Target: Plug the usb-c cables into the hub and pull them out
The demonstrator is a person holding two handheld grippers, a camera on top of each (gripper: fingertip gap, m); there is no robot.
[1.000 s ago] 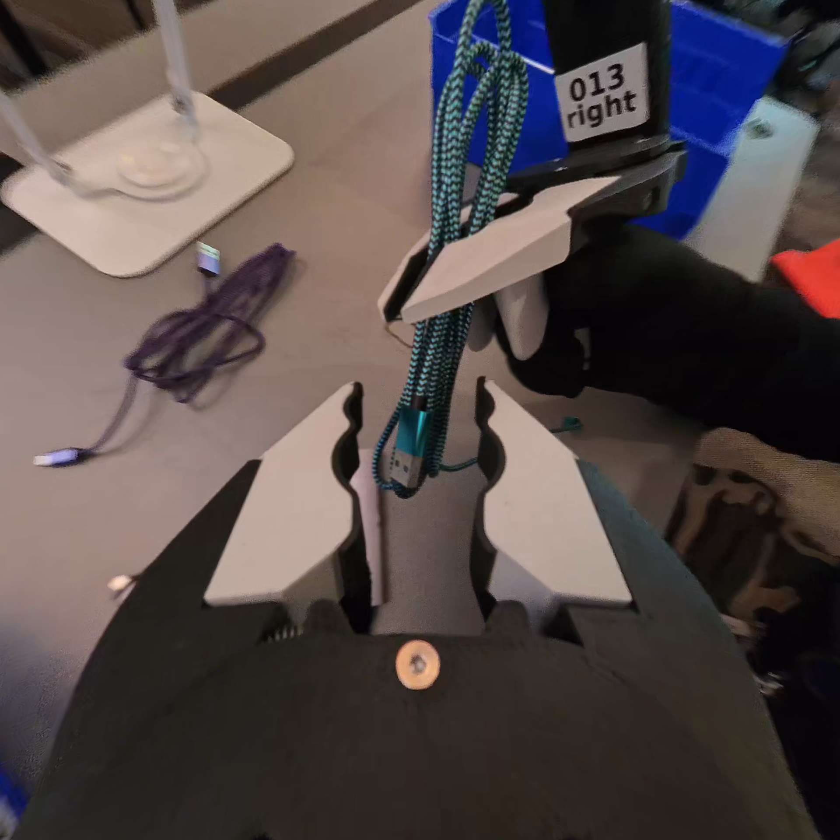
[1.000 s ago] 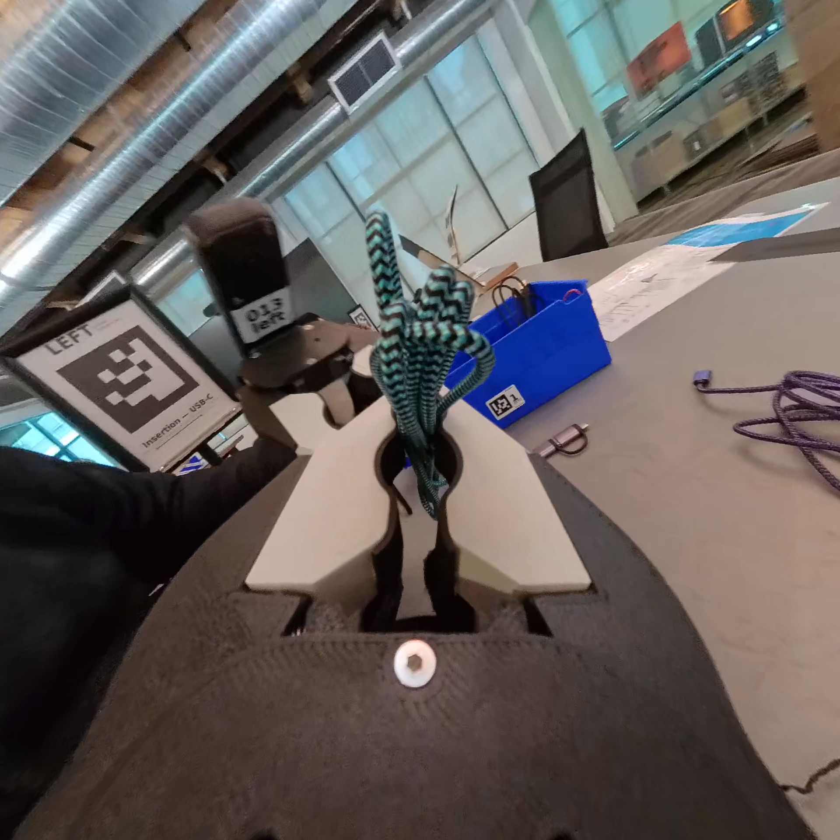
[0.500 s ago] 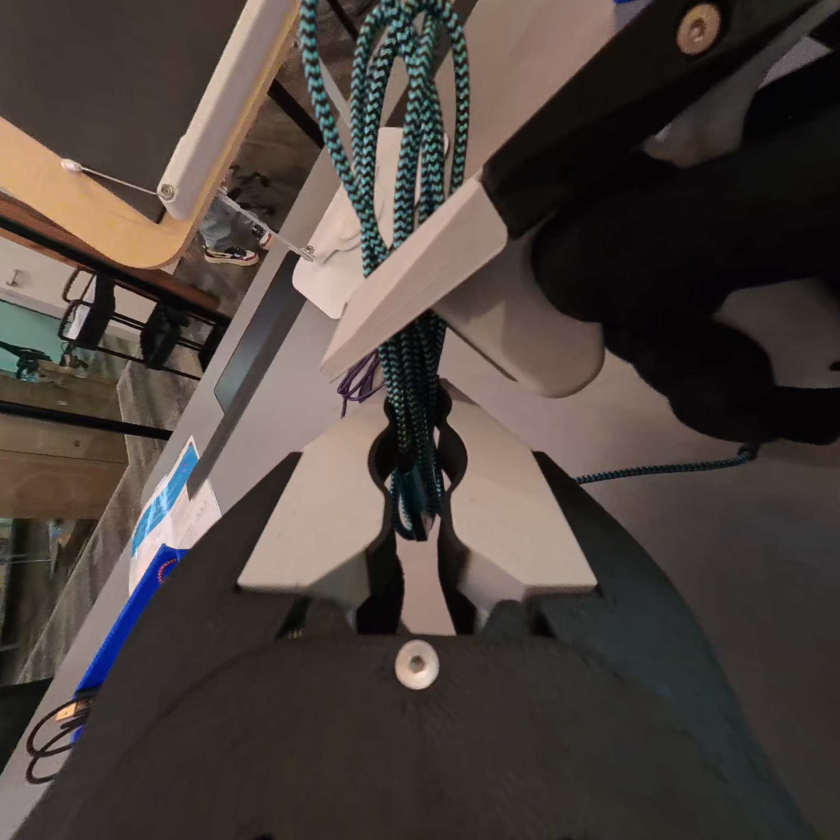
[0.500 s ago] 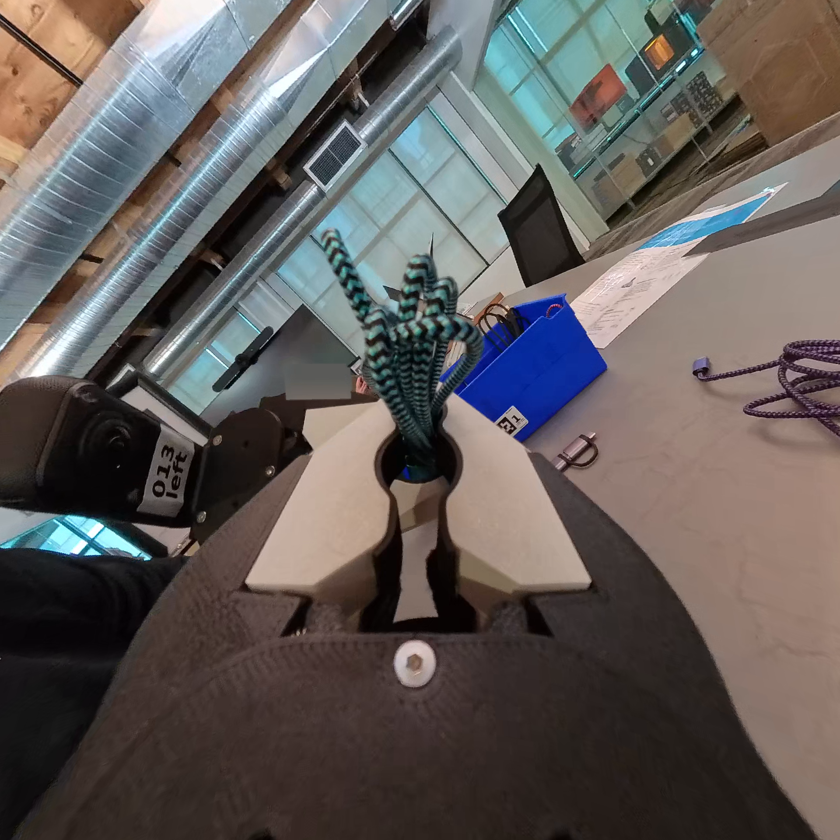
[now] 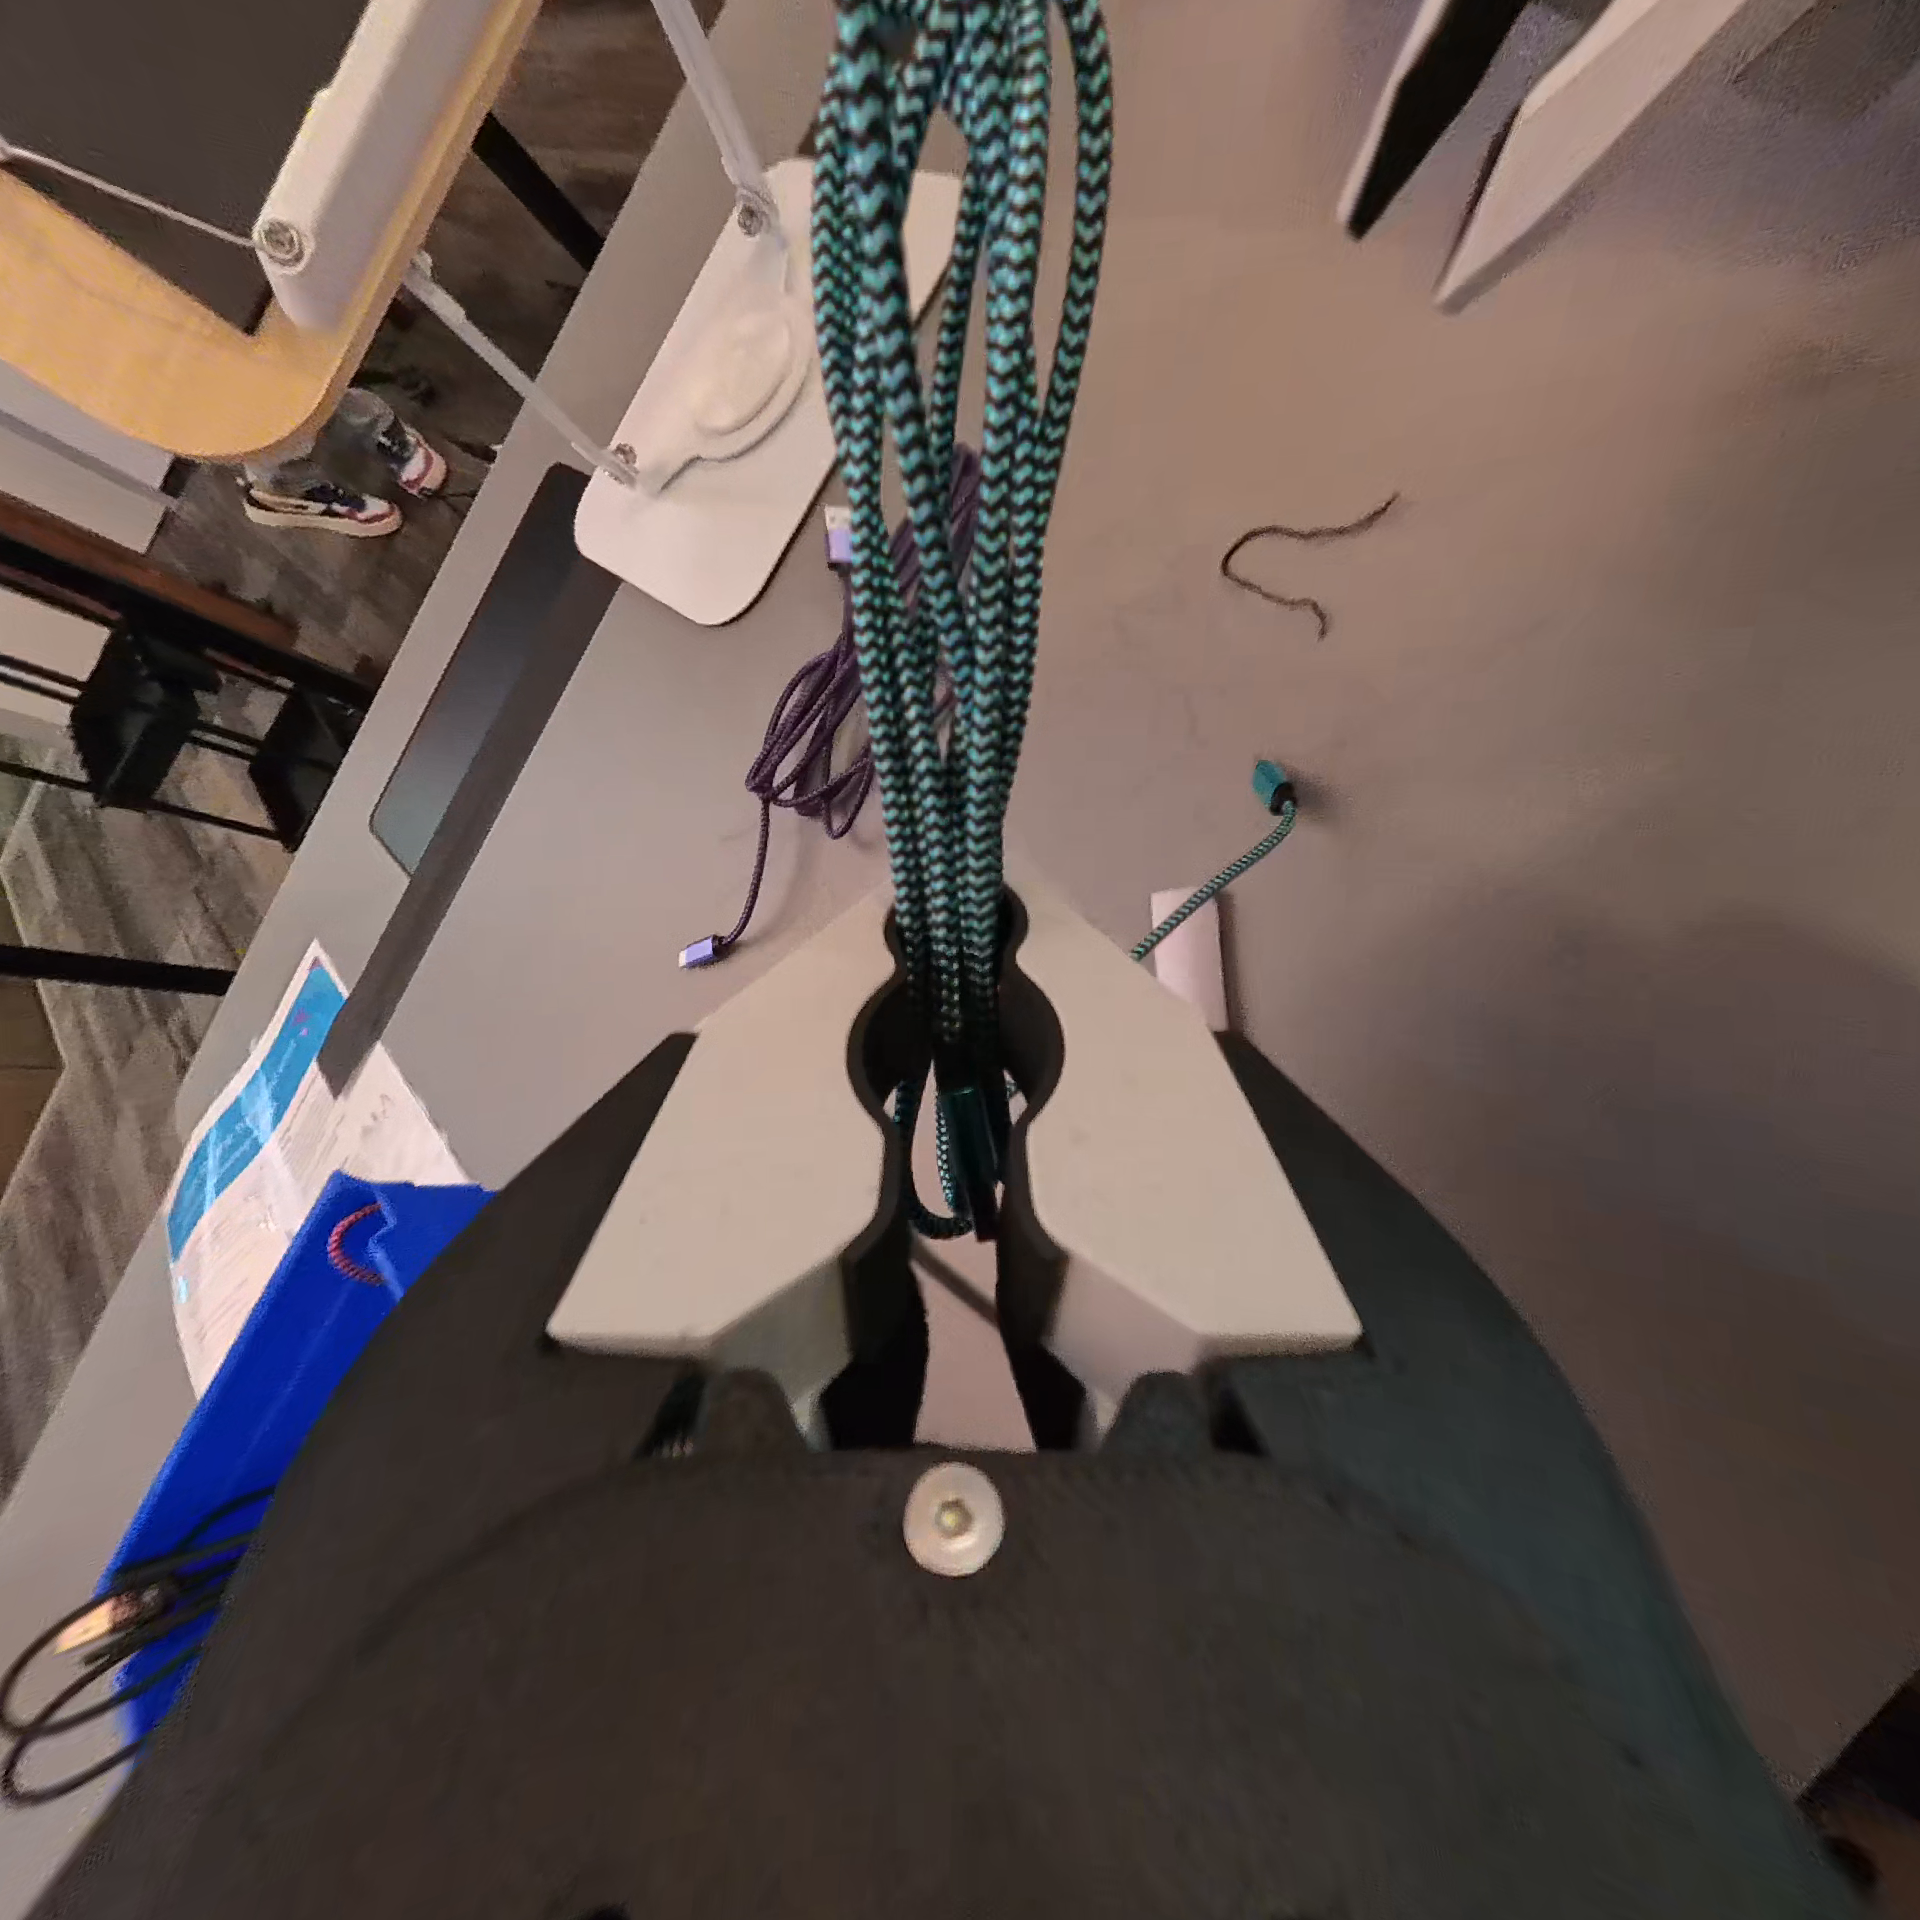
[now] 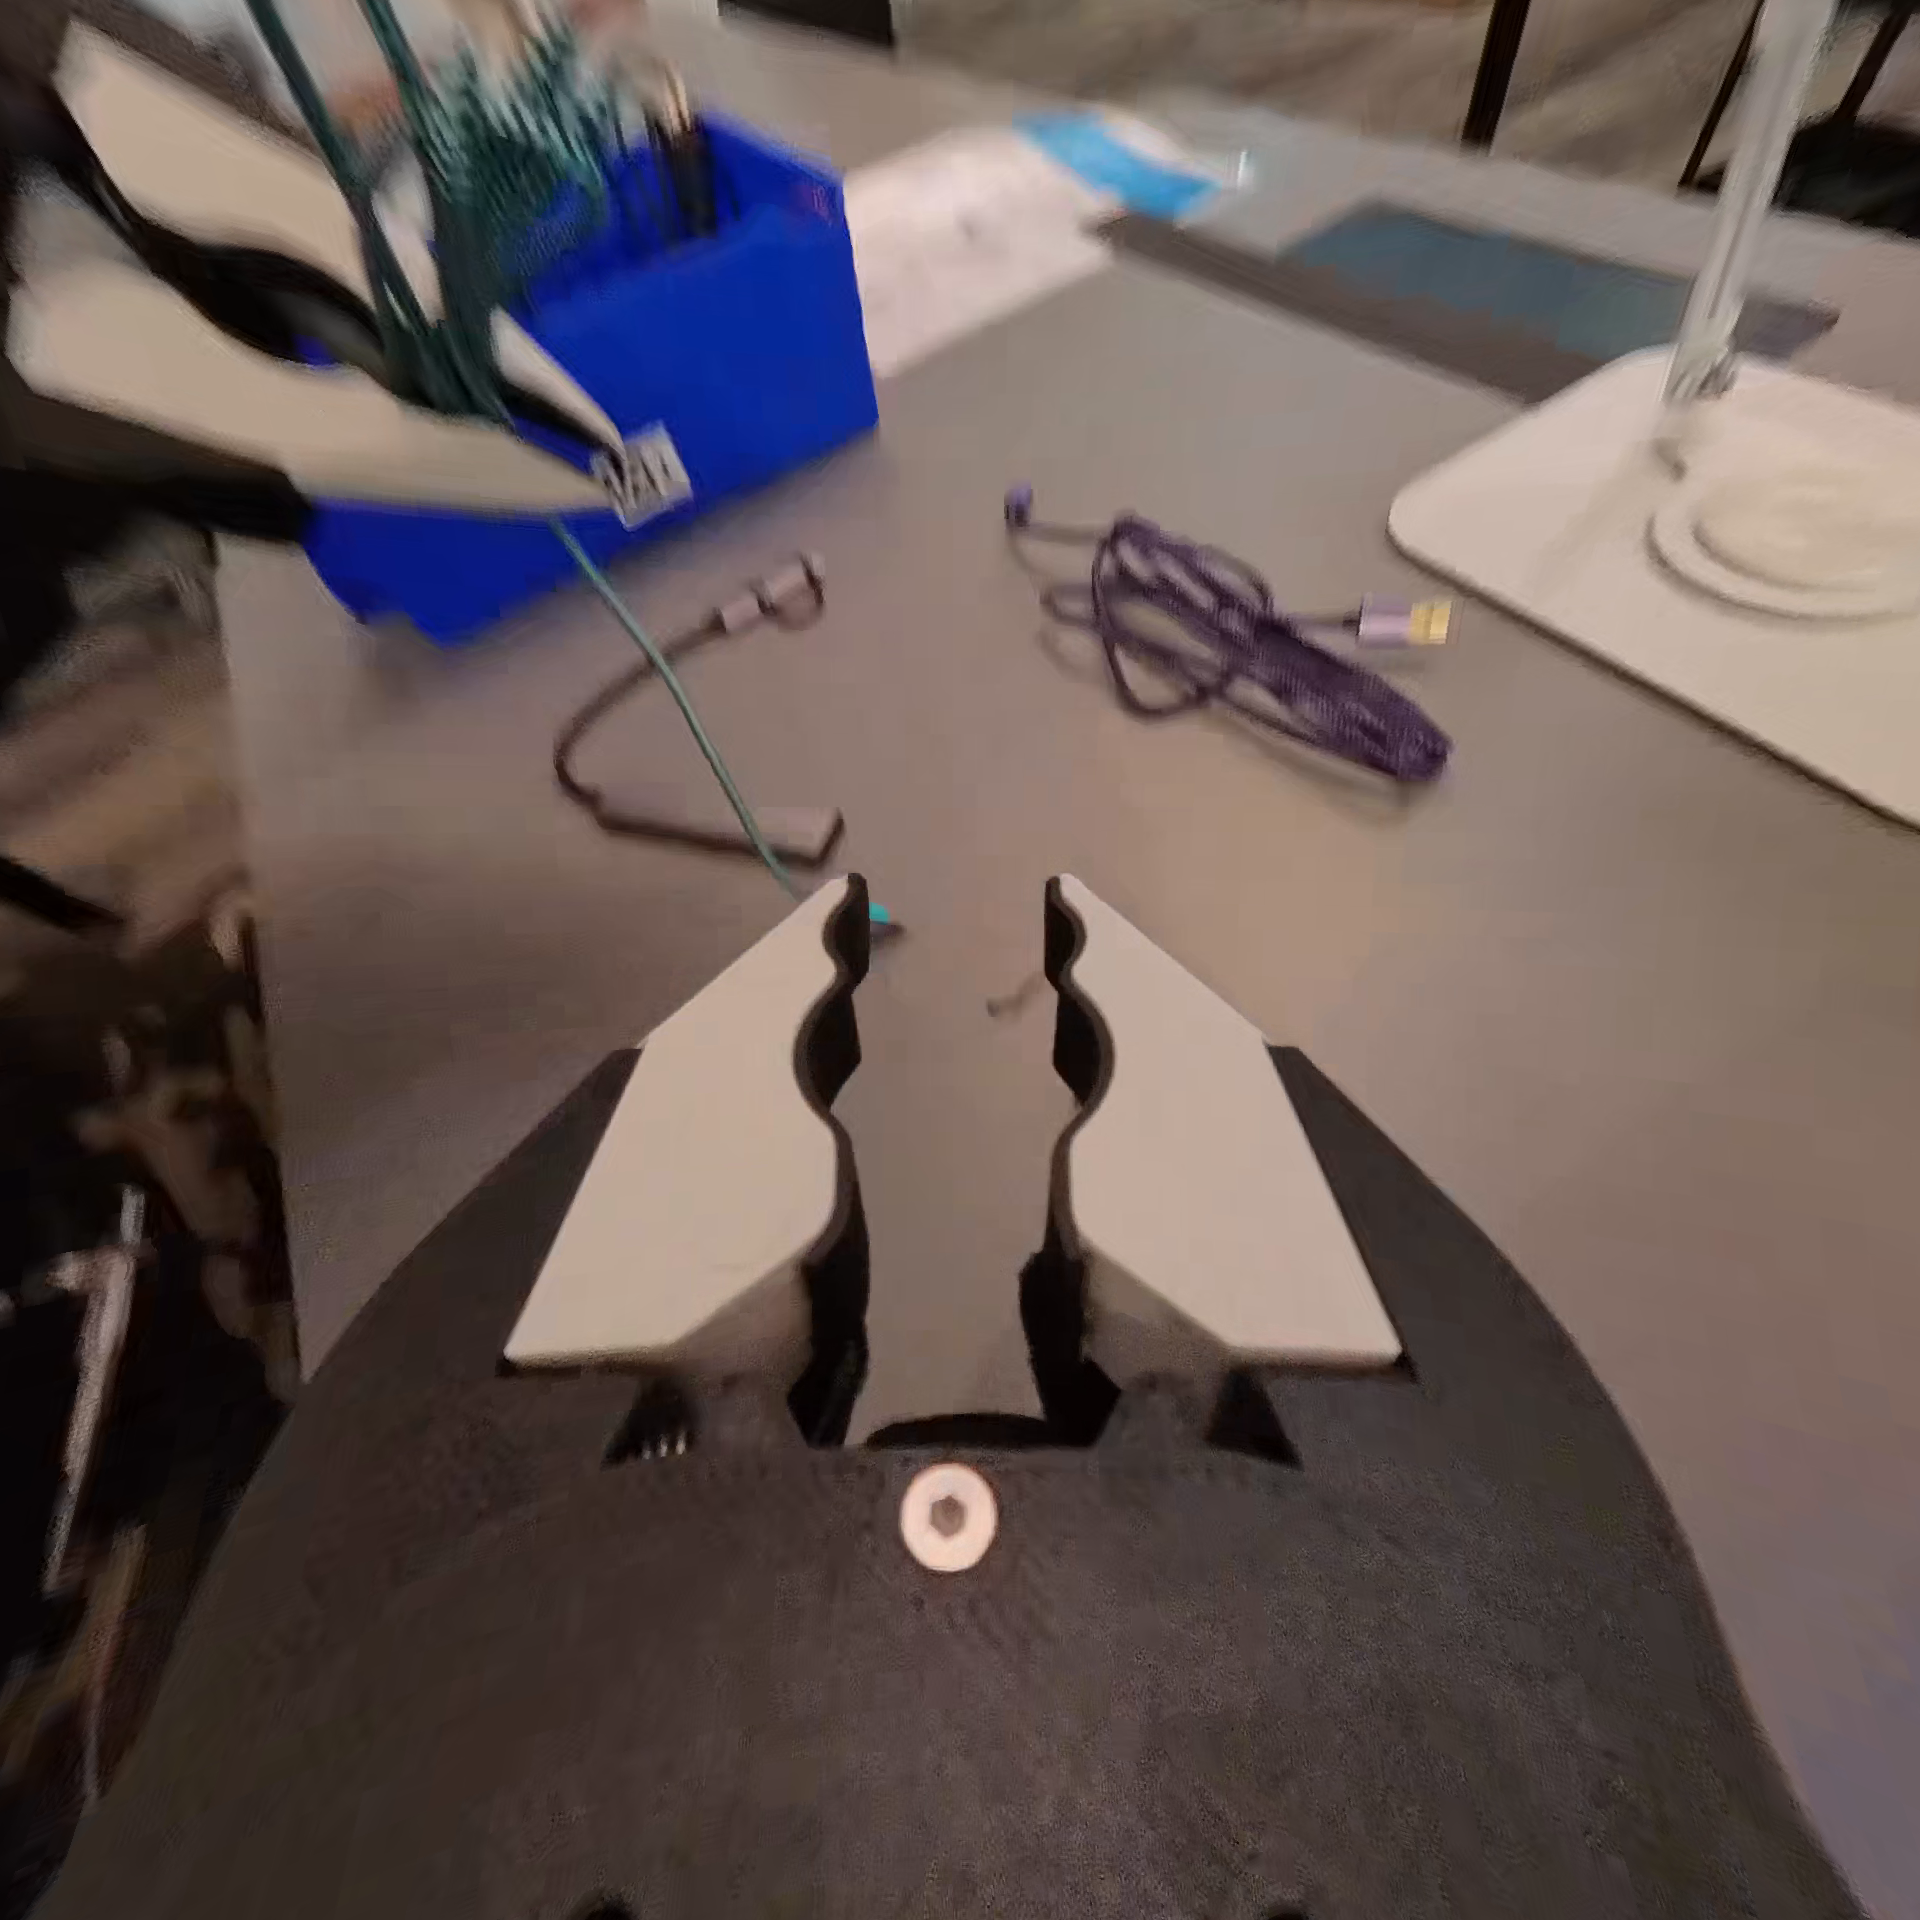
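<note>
Meanwhile the left gripper [image 5: 956,1049] clamped the bundled teal cable [image 5: 951,540] between its fingers while the right gripper [image 6: 954,914] gaped empty just short of what seemed the hub [image 6: 727,821], so loops risked snagging.

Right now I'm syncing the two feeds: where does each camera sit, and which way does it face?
Left wrist view: on the left tongs, shut on the teal cable bundle, looking down at the table.
Right wrist view: on the open right tongs, facing the hub and blue bin.
Shared: purple cable, lamp base.
</note>
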